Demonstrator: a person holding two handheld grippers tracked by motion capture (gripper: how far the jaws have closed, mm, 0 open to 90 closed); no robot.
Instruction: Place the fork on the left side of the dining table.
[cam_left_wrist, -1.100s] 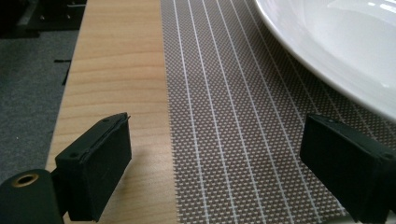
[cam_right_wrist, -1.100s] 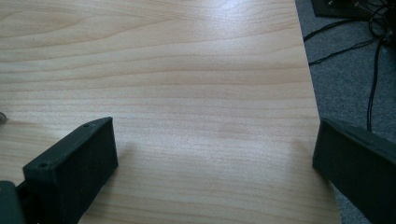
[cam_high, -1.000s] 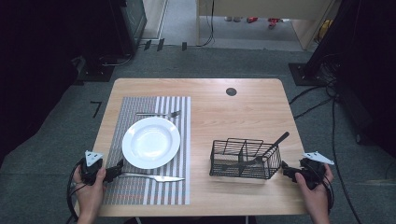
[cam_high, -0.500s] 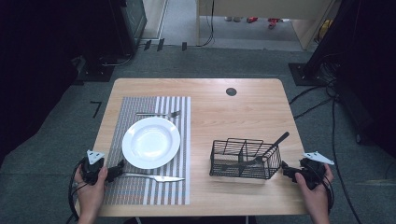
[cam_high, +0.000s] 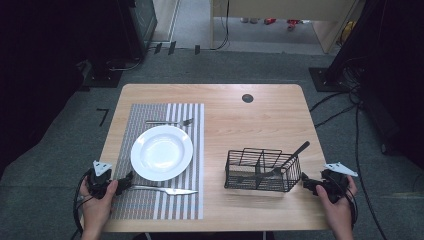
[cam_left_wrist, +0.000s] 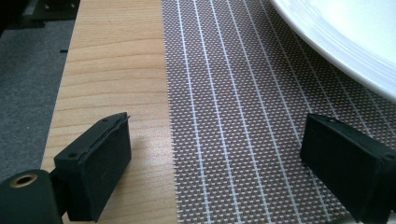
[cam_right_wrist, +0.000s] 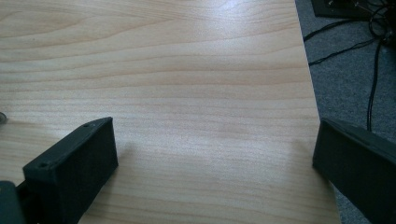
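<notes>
A white plate (cam_high: 161, 152) lies on a striped placemat (cam_high: 150, 210), with a fork (cam_high: 170, 122) beyond it and a knife (cam_high: 165, 190) in front of it. My left gripper (cam_high: 124, 181) is open at the placemat's near left, close to the knife's handle end. In the left gripper view the jaws (cam_left_wrist: 217, 140) straddle the placemat's edge (cam_left_wrist: 224, 93), and the plate's rim (cam_left_wrist: 345, 37) is at the upper right. A black wire basket (cam_high: 262, 170) holds a dark-handled utensil (cam_high: 299, 149). My right gripper (cam_high: 306, 183) is open just right of the basket, above bare wood (cam_right_wrist: 210, 70).
The wooden table (cam_high: 250, 120) has a round cable hole (cam_high: 247, 98) near its far edge. Its right edge (cam_right_wrist: 310, 88) is close to my right gripper, with cables (cam_right_wrist: 369, 46) on the grey floor beyond. Dark equipment surrounds the table.
My left gripper has edged slightly to the right along the placemat's near corner. The right gripper and the tableware have stayed put.
</notes>
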